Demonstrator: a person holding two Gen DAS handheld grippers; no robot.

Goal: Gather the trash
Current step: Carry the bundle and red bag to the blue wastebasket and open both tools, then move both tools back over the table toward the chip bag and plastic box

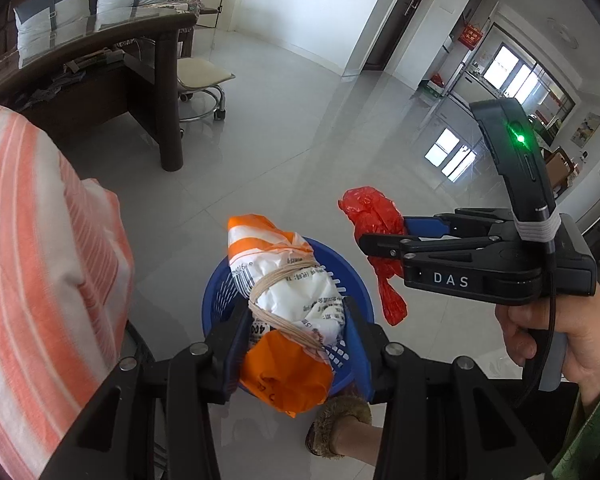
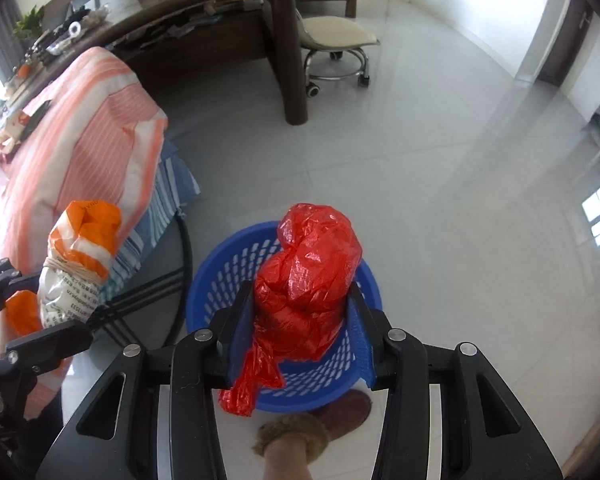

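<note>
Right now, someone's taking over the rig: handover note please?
Left gripper: shut on the orange-and-white bundle, held over the blue basket.
Right gripper: shut on the red plastic bag, also above the basket.
Done: both pieces picked up and brought over the basket.
Left: release both into it. Basket looks empty through its slots. A slippered foot stands right beside it.

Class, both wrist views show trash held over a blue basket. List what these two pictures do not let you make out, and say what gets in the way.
- Floor of the blue perforated plastic basket: right wrist view, hidden by the crumpled red plastic bag.
- Same basket, left wrist view: covered by the orange-and-white string-tied bundle.
- Bundle's print: too small.
- Furry brown slipper: partly behind the basket.
</note>
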